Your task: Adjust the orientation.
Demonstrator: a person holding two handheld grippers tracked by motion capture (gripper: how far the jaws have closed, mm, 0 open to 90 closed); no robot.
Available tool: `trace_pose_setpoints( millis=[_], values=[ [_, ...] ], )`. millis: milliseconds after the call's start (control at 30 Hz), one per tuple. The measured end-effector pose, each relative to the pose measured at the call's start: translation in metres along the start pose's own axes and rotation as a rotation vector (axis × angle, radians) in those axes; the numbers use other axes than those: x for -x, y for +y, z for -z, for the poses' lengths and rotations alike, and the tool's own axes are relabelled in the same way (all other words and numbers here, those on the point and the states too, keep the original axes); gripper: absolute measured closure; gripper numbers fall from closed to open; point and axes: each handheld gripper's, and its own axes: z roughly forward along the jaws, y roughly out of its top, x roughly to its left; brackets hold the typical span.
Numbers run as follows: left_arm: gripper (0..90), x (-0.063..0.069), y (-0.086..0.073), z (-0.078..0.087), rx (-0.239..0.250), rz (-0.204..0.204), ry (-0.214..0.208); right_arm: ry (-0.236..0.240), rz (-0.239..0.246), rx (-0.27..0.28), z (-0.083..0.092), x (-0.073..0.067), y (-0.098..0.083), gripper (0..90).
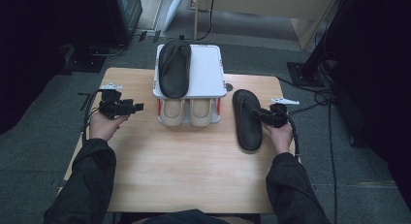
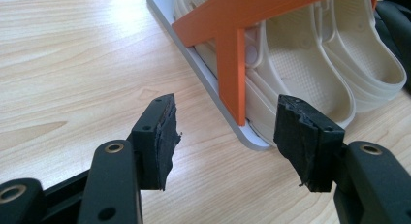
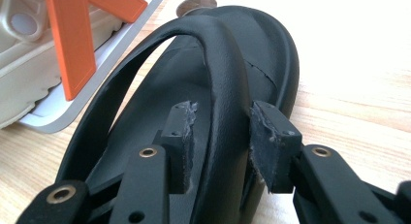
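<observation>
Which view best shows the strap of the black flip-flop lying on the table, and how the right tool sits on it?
The right gripper view: the strap of the black flip-flop fills the gap between the right tool's jaws, with small gaps at the pads. The high view shows the whole flip-flop from far off, tool at its edge. The left gripper view shows a dark sliver at its right edge.

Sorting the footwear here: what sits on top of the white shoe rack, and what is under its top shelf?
On top of the white shoe rack lies one black sandal. Under the shelf stands a pair of beige slippers, toes poking out; their back parts are covered by the shelf.
</observation>
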Motion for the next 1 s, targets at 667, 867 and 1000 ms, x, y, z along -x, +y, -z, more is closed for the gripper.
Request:
trace_pose_setpoints(
  millis=[667, 867, 1000],
  values=[
    [41.0, 0.001, -0.003, -0.002, -0.016, -0.007, -0.003, -0.02, -0.056, -0.032, -0.002, -0.003, 0.005, 70.8],
    [41.0, 0.001, -0.003, -0.002, -0.016, -0.008, -0.003, -0.017, -0.07, -0.04, -0.001, -0.006, 0.008, 70.7],
    [41.0, 0.001, -0.003, -0.002, -0.016, -0.007, -0.004, -0.017, -0.073, -0.046, 0.0, -0.009, 0.01, 70.6]
  ],
)
